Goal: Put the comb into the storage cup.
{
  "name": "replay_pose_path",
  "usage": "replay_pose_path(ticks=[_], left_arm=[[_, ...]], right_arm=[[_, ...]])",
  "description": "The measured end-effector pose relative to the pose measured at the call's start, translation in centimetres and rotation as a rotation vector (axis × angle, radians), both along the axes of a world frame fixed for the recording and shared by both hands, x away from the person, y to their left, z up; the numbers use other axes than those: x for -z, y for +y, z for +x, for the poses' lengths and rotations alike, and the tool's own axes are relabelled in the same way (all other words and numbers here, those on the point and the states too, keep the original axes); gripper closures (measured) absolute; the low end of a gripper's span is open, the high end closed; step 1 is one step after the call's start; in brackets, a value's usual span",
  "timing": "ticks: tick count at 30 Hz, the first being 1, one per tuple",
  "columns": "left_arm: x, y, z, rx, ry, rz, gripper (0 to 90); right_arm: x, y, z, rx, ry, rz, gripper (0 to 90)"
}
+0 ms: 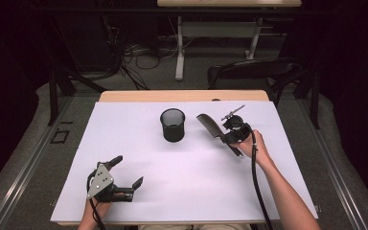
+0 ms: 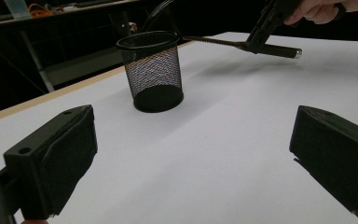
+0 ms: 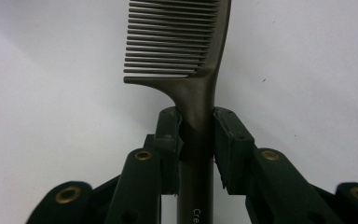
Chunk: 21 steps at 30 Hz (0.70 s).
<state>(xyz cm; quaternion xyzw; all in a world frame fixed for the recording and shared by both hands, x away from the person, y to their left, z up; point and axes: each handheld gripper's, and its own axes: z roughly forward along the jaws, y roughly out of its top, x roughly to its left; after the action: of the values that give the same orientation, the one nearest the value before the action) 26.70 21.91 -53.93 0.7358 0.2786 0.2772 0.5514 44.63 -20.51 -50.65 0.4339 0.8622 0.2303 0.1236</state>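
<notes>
A dark comb (image 3: 186, 51) with a long handle is clamped at its neck in my right gripper (image 3: 196, 140), teeth pointing away from me. In the high view the comb (image 1: 211, 127) hangs just above the white table, right of a black mesh cup (image 1: 173, 124), with the right gripper (image 1: 231, 135) shut on its handle. The left gripper view shows the comb (image 2: 223, 43) reaching toward the rim of the mesh cup (image 2: 153, 70). My left gripper (image 1: 127, 171) rests at the front left of the table, jaws wide apart and empty; its fingers (image 2: 51, 158) frame bare table.
The white table sheet (image 1: 124, 139) covers a wooden top whose far edge (image 1: 182, 96) shows. Beyond it stand a dark chair (image 1: 254, 72) and a white desk frame (image 1: 179, 48) with cables on the floor.
</notes>
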Motion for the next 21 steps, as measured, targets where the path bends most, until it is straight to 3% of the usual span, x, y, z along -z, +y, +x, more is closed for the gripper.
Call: replay_pose_path(ticks=[10, 13, 21], left_arm=[[0.0, -0.2, -0.1, 0.003, 0.0, 0.009, 0.8], [0.0, 0.0, -0.1, -0.009, 0.004, 0.007, 0.8], [0.0, 0.0, 0.0, -0.011, 0.001, 0.005, 0.8]], right_arm=[[-0.4, -1.1, -0.9, -0.018, -0.065, 0.062, 72.6], [-0.8, -1.6, -1.1, -0.021, -0.104, 0.074, 72.6], [-1.3, -1.9, -1.6, -0.031, -0.141, 0.116, 72.6]])
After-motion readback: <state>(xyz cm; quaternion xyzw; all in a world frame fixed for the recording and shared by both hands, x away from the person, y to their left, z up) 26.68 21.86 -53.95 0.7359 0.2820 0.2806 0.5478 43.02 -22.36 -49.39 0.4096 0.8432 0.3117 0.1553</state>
